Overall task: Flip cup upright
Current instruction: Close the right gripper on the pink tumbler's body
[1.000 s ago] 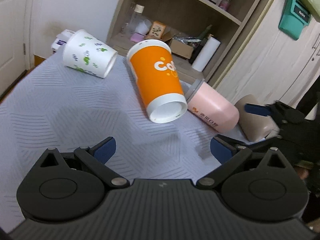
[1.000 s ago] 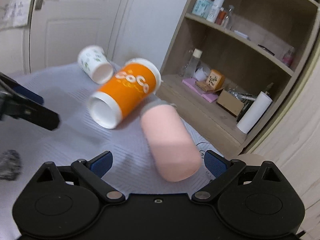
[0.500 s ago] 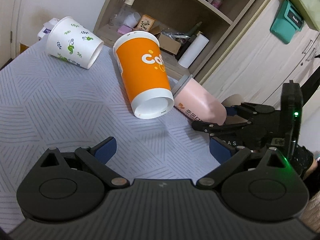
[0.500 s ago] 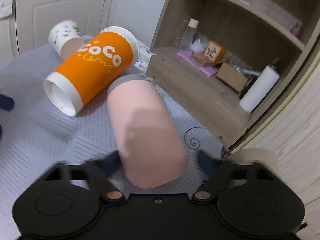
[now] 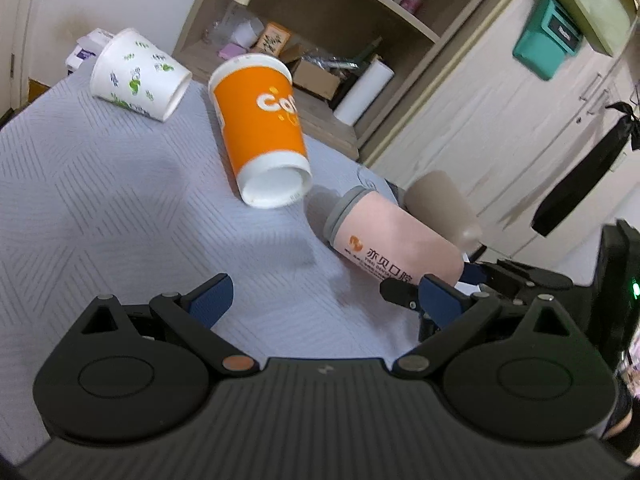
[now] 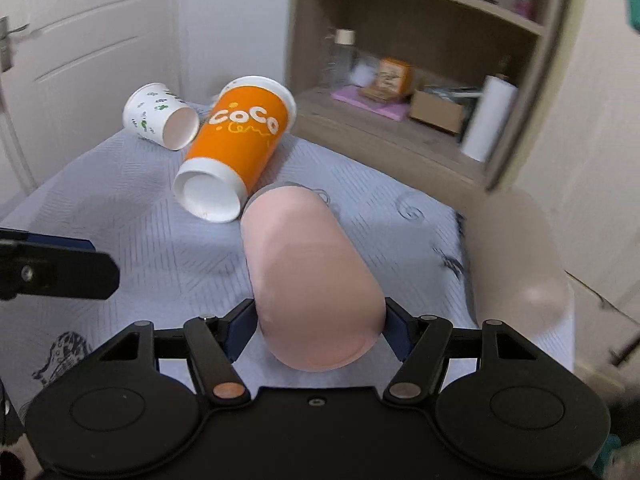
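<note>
A pink cup (image 6: 308, 276) with a grey rim lies on its side on the grey patterned cloth (image 6: 140, 220). My right gripper (image 6: 318, 330) is shut on its base end, a blue pad on each side. In the left wrist view the pink cup (image 5: 394, 242) shows orange print, with the right gripper (image 5: 444, 284) at its base. My left gripper (image 5: 324, 300) is open and empty, above the cloth to the left of the pink cup.
An orange "CoCo" paper cup (image 6: 236, 148) and a white patterned paper cup (image 6: 160, 116) lie on their sides farther back. A beige cup (image 6: 516, 256) lies at the right. A wooden shelf (image 6: 420, 80) with clutter stands behind the table.
My right gripper moved forward around the pink cup's base and closed on it. The cup's base end has lifted slightly. My left gripper stayed open and shifted a little.
</note>
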A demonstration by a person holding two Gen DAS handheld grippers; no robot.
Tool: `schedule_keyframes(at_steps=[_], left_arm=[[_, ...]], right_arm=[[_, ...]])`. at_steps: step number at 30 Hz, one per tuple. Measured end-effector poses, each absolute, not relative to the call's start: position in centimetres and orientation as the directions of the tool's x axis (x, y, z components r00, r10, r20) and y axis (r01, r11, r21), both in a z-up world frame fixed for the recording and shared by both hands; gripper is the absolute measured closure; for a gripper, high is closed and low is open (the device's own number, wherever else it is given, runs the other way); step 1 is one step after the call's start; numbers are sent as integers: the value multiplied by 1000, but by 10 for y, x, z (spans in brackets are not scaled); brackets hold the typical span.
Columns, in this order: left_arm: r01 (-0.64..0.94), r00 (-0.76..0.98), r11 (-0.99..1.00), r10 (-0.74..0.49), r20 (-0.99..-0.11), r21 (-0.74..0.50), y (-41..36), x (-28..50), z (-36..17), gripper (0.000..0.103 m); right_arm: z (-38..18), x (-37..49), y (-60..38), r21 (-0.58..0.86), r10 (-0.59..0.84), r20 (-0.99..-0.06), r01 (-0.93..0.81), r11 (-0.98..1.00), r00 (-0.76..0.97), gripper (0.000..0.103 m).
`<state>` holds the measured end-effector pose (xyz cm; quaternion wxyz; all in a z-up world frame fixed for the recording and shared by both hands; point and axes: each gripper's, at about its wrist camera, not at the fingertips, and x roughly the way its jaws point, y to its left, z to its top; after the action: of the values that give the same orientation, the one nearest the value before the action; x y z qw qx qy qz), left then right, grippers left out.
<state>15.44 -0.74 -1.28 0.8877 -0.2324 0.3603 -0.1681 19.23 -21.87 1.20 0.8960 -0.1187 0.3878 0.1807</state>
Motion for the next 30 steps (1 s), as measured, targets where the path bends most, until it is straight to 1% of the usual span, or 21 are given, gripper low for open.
schedule_keyframes(at_steps=[3, 11, 14, 16, 19, 21, 23, 24, 25, 26, 28, 30], left_arm=[[143, 654, 820, -498, -569, -554, -11, 146, -13, 3], [154, 596, 807, -536, -598, -570, -24, 131, -17, 3], [148, 558, 775, -579, -595, -615, -27, 133, -24, 3], [137, 537, 750, -605, -588, -647, -28, 138, -29, 3], [88, 507, 694, -649, -567, -715, -28, 148, -39, 3], [67, 487, 668, -670, -560, -741, -29, 154, -45, 3], [66, 473, 660, -681, -559, -749, -33, 161, -48, 4], [61, 470, 661, -680, -563, -748, -35, 164, -50, 5], [61, 469, 662, -680, -564, -747, -37, 166, -50, 9], [60, 470, 662, -679, -564, -747, -38, 168, -50, 11], [47, 476, 665, -671, -569, -745, -40, 173, -50, 19], [45, 479, 673, -663, -575, -738, -42, 177, -50, 22]], right_arm=[[12, 165, -216, -64, 223, -724, -386, 920, 653, 31], [0, 116, -218, 39, 245, -757, -331, 943, 606, 31], [-6, 108, -218, 86, 272, -768, -327, 941, 581, 32], [-9, 104, -218, 92, 280, -761, -329, 940, 585, 32], [-8, 104, -221, 119, 310, -758, -346, 931, 574, 32], [-7, 104, -224, 136, 333, -752, -361, 923, 568, 30], [-5, 104, -227, 149, 357, -752, -385, 911, 554, 25], [-3, 104, -229, 157, 369, -746, -393, 906, 554, 23], [-2, 104, -231, 166, 384, -743, -405, 899, 549, 21], [1, 106, -234, 179, 400, -738, -414, 893, 543, 21], [6, 111, -239, 210, 434, -735, -433, 877, 522, 21], [9, 118, -243, 237, 465, -741, -459, 856, 485, 21]])
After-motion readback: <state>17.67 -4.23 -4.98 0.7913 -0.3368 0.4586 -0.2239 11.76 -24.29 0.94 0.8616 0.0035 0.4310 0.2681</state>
